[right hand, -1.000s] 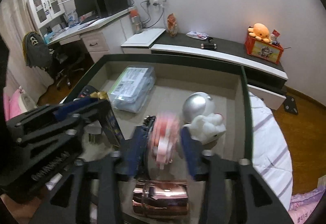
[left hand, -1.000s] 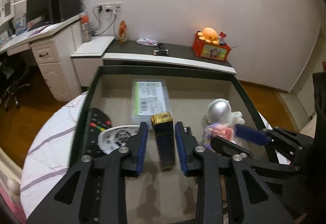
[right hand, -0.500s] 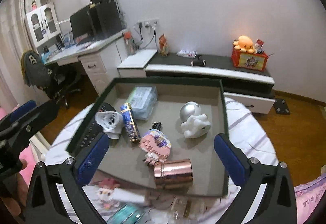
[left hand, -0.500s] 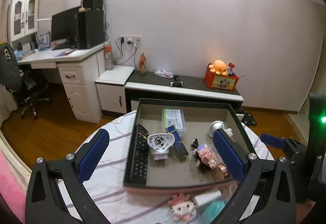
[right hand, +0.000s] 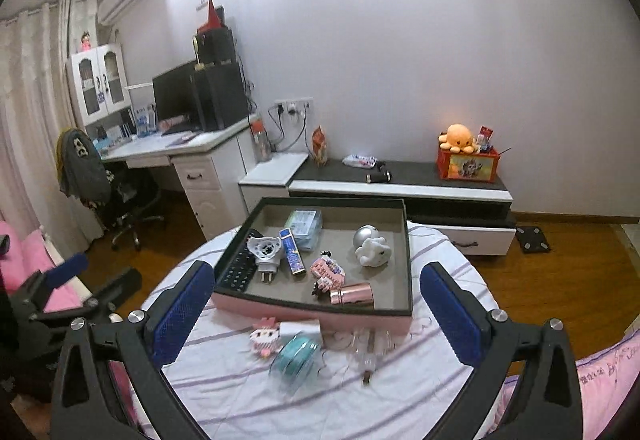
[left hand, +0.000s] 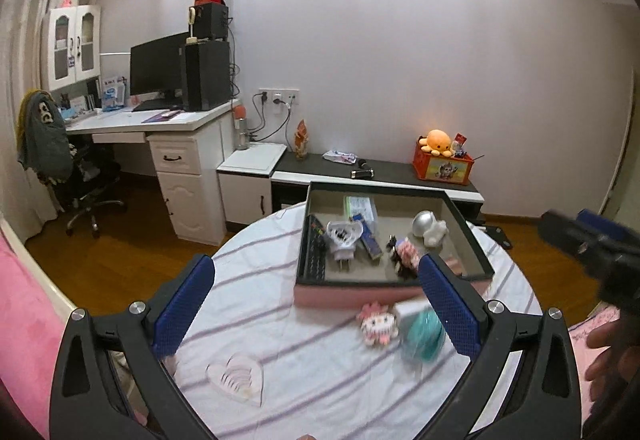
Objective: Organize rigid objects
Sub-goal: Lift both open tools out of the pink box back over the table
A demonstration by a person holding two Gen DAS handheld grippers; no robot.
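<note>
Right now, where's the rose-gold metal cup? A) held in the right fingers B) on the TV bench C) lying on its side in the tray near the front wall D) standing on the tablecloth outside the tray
C: the rose-gold cup lies on its side inside the tray, just behind the front wall, and both grippers are open and empty.

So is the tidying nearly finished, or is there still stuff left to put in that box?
Mostly done, it seems. The tray already holds a remote, a plug adapter, a blue box, a pink block toy, a copper cup and an astronaut figure. Nothing is in hand: the left gripper and right gripper are open. Left on the table: a pink doll, a teal roll and clear items.
</note>
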